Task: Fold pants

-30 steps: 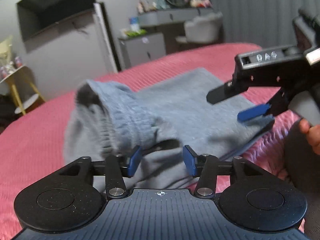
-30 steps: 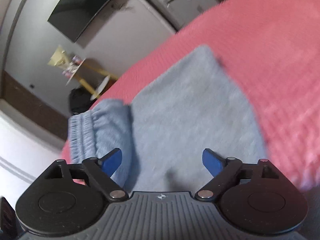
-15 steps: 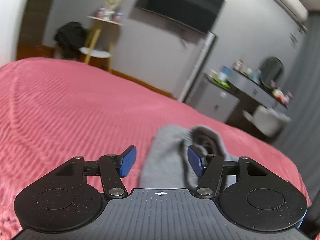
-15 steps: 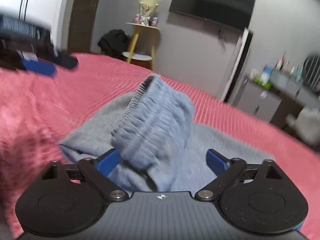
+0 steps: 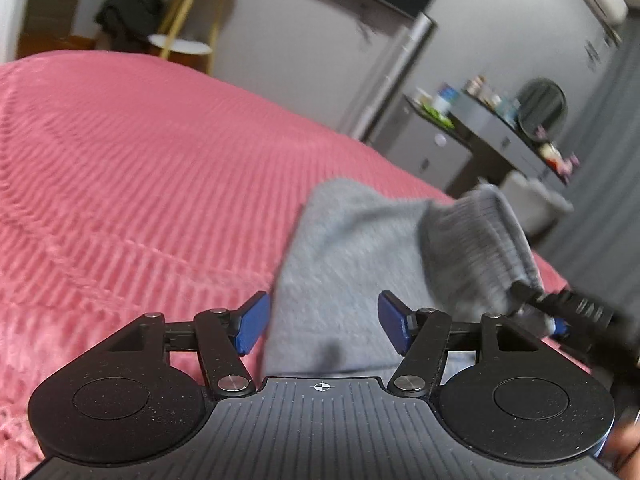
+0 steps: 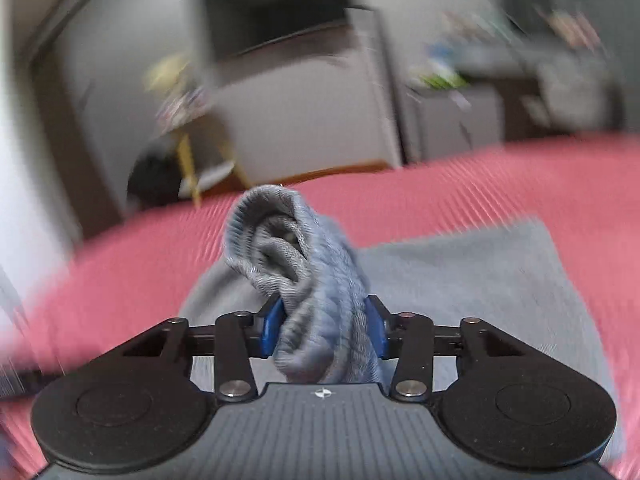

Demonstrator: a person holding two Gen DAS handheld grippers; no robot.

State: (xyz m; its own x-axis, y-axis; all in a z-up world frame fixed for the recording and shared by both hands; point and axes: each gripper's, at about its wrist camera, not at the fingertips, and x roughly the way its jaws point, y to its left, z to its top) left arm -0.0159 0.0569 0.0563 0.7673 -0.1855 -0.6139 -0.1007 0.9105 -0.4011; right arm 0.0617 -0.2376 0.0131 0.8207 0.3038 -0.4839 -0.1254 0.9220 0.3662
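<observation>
The grey pants (image 5: 344, 248) lie partly folded on the pink bedspread (image 5: 120, 168). My left gripper (image 5: 322, 326) is open and empty, its blue pads at the near left edge of the pants. My right gripper (image 6: 322, 330) is shut on the ribbed waistband (image 6: 304, 276), which bunches up between its pads and stands above the flat part of the pants (image 6: 480, 280). In the left wrist view the right gripper (image 5: 560, 316) enters from the right, holding the raised waistband (image 5: 480, 240).
The pink bedspread (image 6: 520, 184) spreads wide to the left and far side. A yellow-legged side table (image 5: 188, 28), a wall TV (image 6: 276, 16) and a grey dresser (image 5: 480, 132) stand beyond the bed.
My right gripper has shut on the waistband and lifted it. My left gripper stays open and has shifted closer to the left edge of the pants.
</observation>
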